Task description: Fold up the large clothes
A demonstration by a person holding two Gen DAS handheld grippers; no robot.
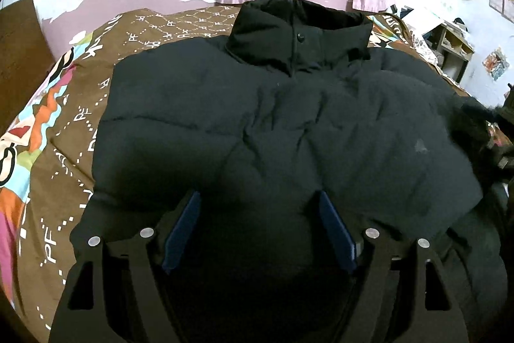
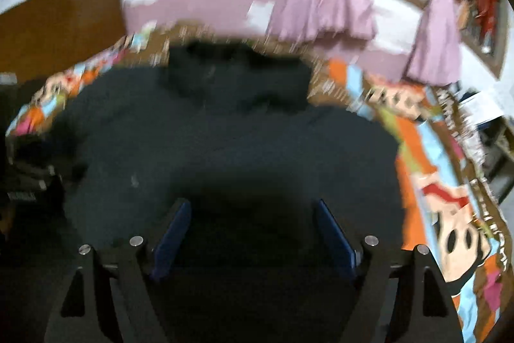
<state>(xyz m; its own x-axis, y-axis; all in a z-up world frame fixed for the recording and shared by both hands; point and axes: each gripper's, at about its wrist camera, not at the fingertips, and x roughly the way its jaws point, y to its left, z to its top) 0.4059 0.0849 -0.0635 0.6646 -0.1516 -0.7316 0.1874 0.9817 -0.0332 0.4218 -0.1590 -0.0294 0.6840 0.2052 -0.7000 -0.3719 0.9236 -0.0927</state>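
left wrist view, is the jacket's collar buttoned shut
Yes, the jacket lies front-up on the bedspread with its stand-up collar closed by a dark button at the middle.

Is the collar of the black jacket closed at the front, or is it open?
Closed. In the left wrist view the collar of the black jacket stands up, its front edges meeting at a fastened snap button.

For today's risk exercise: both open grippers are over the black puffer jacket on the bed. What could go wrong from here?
1. The black puffer jacket is thick and puffy, so the open left gripper may pinch only the top layer.
2. The right gripper view is blurred; a hasty grab could miss the hem.
3. Dragging might rumple the brown patterned bedcover.
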